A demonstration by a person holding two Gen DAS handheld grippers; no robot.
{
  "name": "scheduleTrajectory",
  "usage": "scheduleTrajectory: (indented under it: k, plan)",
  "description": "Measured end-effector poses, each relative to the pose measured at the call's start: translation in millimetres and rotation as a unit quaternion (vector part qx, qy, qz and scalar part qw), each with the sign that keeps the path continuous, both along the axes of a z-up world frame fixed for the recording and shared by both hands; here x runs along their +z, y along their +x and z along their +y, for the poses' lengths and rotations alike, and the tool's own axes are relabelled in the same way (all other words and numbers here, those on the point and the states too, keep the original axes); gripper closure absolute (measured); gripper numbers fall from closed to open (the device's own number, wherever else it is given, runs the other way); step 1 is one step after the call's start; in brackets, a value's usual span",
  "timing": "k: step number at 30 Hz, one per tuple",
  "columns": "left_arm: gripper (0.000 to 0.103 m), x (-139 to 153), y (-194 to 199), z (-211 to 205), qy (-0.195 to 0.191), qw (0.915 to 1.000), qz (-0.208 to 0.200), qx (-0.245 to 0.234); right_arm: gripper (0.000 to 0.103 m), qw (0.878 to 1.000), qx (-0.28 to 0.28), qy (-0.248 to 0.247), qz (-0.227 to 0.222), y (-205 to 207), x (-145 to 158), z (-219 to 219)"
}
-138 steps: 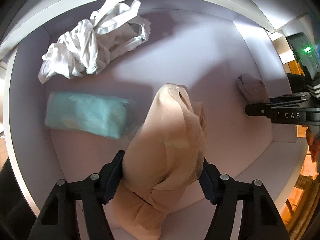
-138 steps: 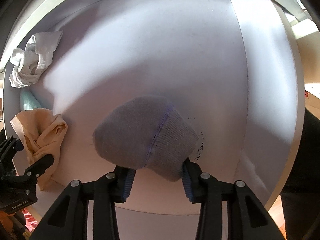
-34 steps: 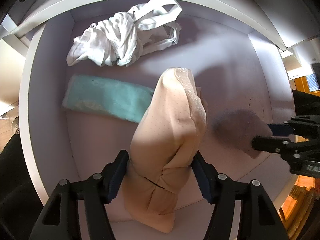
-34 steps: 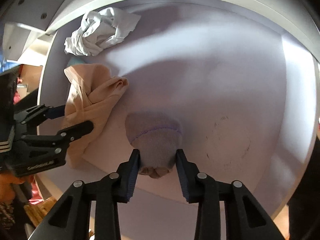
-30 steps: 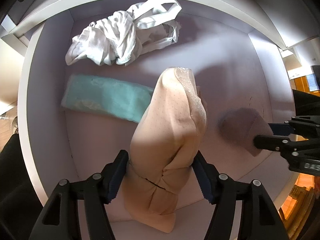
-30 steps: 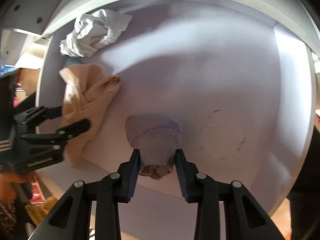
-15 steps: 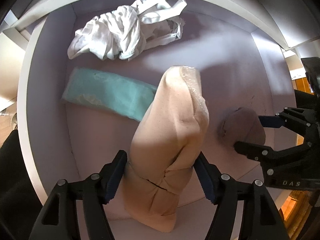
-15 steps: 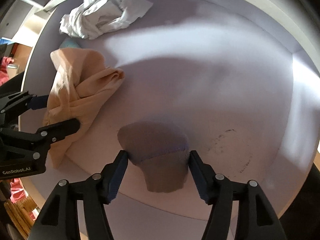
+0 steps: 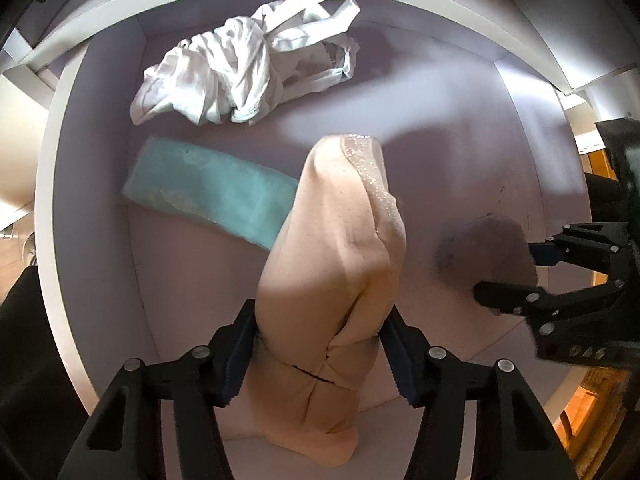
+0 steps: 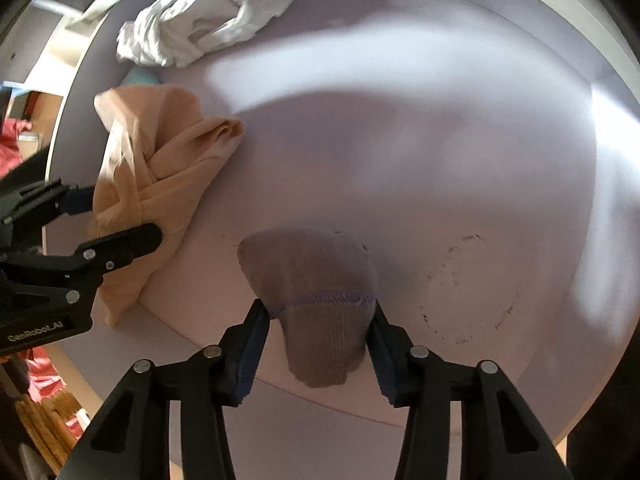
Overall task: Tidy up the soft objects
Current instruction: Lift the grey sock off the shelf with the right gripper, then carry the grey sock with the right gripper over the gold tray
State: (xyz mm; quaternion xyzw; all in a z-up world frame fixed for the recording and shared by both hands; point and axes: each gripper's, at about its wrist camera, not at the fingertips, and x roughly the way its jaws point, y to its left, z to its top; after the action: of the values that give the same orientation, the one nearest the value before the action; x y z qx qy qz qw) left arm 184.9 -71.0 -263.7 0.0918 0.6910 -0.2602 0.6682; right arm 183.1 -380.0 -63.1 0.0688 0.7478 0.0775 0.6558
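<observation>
Now we are spreading the right gripper's (image 10: 318,344) fingers off the grey sock (image 10: 316,280), leaving it on the shelf (image 10: 400,140); the left gripper (image 9: 318,346) is staying clamped on the peach garment (image 9: 336,248).

left gripper (image 9: 320,344): jaws clamped, level | right gripper (image 10: 320,340): jaws parted, low, alongside

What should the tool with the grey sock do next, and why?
Probably draw the right tool straight back. Its jaws look spread wider than the grey sock, which already rests on the shelf floor apart from the peach garment that the left tool grips. The sock looks placed, so backing out without snagging it seems the natural step.
</observation>
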Motion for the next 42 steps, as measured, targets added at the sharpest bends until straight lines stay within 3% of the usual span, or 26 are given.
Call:
scheduleTrajectory:
  k: [3, 9, 15, 16, 20, 26, 33, 37, 42]
  plan:
    - [0.045, 1, 1, 0, -0.004, 1.0, -0.003, 0.001, 0.055, 0.998, -0.058, 0.032, 0.002, -5, 9, -19]
    - [0.046, 4, 8, -4, -0.006, 1.0, -0.005, -0.002, 0.055, 0.981, -0.164, 0.107, -0.004, -23, 47, -58]
    - [0.046, 9, 12, -8, -0.007, 0.9999, -0.008, -0.004, 0.055, 0.972, -0.179, 0.146, -0.033, -46, 99, -80]
    - [0.046, 10, 12, -10, -0.008, 0.9999, -0.008, -0.005, 0.055, 0.971, -0.181, 0.153, -0.039, -53, 111, -66]
    - [0.046, 12, 11, -10, -0.007, 0.9999, -0.009, -0.005, 0.055, 0.963, -0.185, 0.184, -0.073, -65, 162, -80]
    - [0.046, 19, 7, -8, -0.007, 0.9999, -0.01, -0.007, 0.055, 0.942, -0.195, 0.238, -0.131, -76, 231, -84]
    - [0.046, 19, 7, -10, -0.007, 0.9999, -0.01, -0.01, 0.055, 0.94, -0.145, 0.221, -0.216, -45, 313, -76]
    - [0.046, 20, 6, -12, -0.007, 0.9998, -0.013, -0.013, 0.055, 0.941, -0.127, 0.172, -0.264, -3, 353, -76]
    - [0.046, 22, 6, -12, -0.008, 0.9998, -0.013, -0.014, 0.055, 0.949, -0.117, 0.108, -0.273, 46, 378, -79]
